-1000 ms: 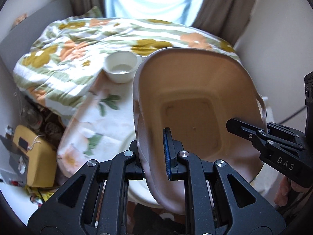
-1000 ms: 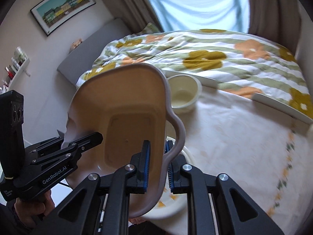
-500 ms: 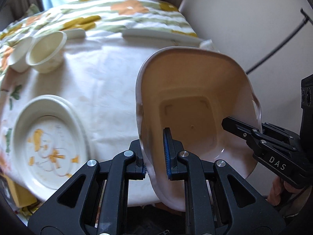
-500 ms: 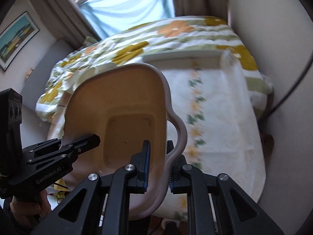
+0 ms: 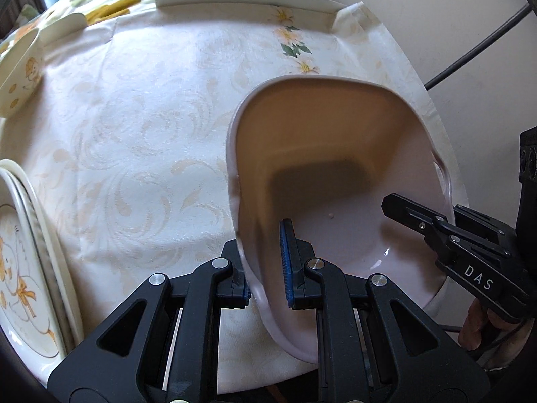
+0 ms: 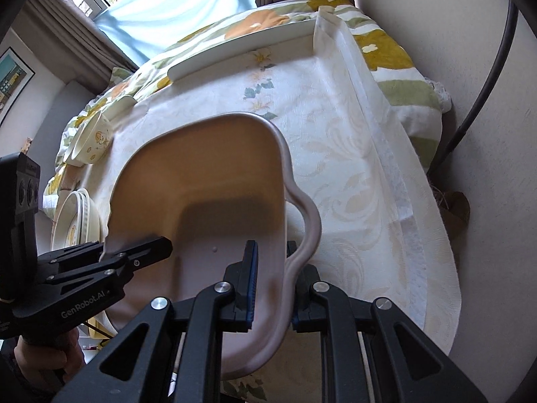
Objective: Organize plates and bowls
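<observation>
Over the last second you swung the pink handled basin (image 5: 335, 174) away from the bed side and lowered it toward the bare right part of the cloth-covered surface (image 5: 141, 127), so set-down looked close. Your left gripper (image 5: 265, 265) pinched its left rim; your right gripper (image 6: 272, 278) pinched the opposite rim beside the handle. Both pointed forward and down, with the basin tilted, above the surface, right of the stacked plates (image 5: 30, 252).

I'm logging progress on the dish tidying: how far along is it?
Done: round cream plates look stacked at the table's left edge. In hand: the pinkish rectangular plastic basin, gripped on opposite rims by the left hand-held gripper and right hand-held gripper. Left: the cream patterned bowl lies loose.
</observation>
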`<state>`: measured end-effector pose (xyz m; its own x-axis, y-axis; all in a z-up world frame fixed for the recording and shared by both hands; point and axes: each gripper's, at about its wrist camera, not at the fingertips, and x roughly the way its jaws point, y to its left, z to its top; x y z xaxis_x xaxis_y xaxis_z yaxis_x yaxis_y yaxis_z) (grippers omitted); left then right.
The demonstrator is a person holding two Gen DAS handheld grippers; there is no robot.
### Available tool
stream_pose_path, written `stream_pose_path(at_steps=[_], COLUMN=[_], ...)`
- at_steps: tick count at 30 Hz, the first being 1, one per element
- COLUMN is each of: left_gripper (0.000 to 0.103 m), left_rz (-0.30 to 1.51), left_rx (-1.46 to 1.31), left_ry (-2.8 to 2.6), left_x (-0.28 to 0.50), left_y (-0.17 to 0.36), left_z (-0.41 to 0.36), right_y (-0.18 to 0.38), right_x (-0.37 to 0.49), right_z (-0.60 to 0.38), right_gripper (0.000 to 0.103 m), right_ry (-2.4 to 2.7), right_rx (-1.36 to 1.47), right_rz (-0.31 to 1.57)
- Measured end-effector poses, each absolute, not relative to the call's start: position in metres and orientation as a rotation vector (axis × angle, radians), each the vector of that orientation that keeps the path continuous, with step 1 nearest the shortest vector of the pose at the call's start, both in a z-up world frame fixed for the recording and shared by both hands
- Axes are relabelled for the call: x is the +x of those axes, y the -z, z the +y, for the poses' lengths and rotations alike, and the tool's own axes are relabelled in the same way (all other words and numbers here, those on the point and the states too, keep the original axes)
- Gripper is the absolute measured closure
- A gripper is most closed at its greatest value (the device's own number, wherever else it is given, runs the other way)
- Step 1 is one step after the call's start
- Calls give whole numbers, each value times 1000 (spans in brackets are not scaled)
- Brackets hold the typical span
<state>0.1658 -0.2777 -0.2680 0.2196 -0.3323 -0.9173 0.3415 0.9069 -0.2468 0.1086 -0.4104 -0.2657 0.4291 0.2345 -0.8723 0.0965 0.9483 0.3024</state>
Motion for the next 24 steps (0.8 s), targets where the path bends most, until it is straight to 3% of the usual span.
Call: stream_pose_path(at_steps=[4, 7, 9, 10, 11, 13, 15, 16, 24], left_gripper=[91, 82, 62, 36, 23, 23, 23, 23, 23], left_rz=[1257, 1254, 1244, 1235, 1216, 1190, 1190, 1194, 1182], left_rx=[31, 36, 46, 58, 70, 80, 90, 94, 110], left_ry=[458, 460, 458, 452, 445, 448, 441, 438, 395], left_x=[168, 172, 172, 171, 170, 171, 172, 171, 158], left_y=[268, 269, 268, 267, 265, 264, 263, 263, 247], left_z=[-278, -282, -286, -287, -290, -294, -294, -293, -279], right_y=[270, 273, 275, 276, 276, 277, 275, 274, 242], right_x=[109, 109, 109, 109, 109, 109, 107, 106, 92], right_z=[-413, -419, -421, -422, -423, -426, -431, -434, -446], right_gripper=[89, 88, 88, 88, 88, 81, 56, 51, 47], right_ry=[-88, -86, -93, -95, -94, -87, -56, -49, 5], right_rx=[336, 378, 421, 437, 454, 491, 516, 526, 493], right_rz=[1129, 1129, 1133, 1132, 1128, 1112, 1095, 1087, 1021])
